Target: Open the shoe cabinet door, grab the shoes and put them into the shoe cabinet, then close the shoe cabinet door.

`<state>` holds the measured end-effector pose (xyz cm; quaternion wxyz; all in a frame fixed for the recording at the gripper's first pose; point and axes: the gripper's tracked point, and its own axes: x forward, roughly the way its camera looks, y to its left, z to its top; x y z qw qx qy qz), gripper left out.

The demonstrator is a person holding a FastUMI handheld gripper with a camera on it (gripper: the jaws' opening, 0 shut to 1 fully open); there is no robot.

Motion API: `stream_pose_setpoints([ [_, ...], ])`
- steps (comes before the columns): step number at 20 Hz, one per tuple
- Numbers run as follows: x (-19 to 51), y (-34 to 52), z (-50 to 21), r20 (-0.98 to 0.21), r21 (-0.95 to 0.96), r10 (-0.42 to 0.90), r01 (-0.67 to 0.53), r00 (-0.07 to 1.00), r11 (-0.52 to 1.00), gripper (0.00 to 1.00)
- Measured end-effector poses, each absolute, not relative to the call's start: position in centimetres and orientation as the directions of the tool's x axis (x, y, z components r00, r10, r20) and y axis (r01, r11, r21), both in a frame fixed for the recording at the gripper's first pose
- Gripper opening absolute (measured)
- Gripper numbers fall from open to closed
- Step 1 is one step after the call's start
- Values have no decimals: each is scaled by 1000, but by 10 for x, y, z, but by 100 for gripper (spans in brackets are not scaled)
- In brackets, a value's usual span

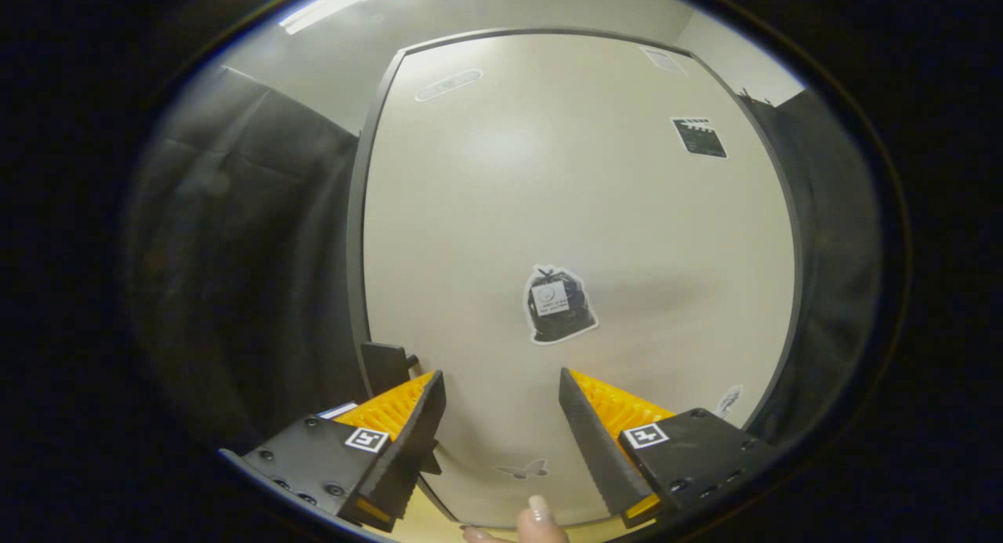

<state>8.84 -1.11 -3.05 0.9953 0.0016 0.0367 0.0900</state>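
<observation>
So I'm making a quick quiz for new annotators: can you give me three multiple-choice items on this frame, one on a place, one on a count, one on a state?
1. Where is the bin-bag sticker?
A. on the cabinet door, just beyond the fingers
B. on the dark cloth
C. between the fingertips

2. How many fingers of the hand-held gripper show?
A. one
B. two
C. three

3. What state is the gripper in?
A. shut on the door's edge
B. shut on a shoe
C. open, holding nothing

Answers: 1 A, the sticker sits on the pale panel ahead of the gap. 2 B, one finger on each side. 3 C, bare door shows between the spread fingers.
</observation>
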Motion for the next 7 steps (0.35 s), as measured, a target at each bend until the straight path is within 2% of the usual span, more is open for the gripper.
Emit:
stream_pose_setpoints([
  [7, 53, -51, -11, -26, 16, 112, -112, 993, 994, 93],
])
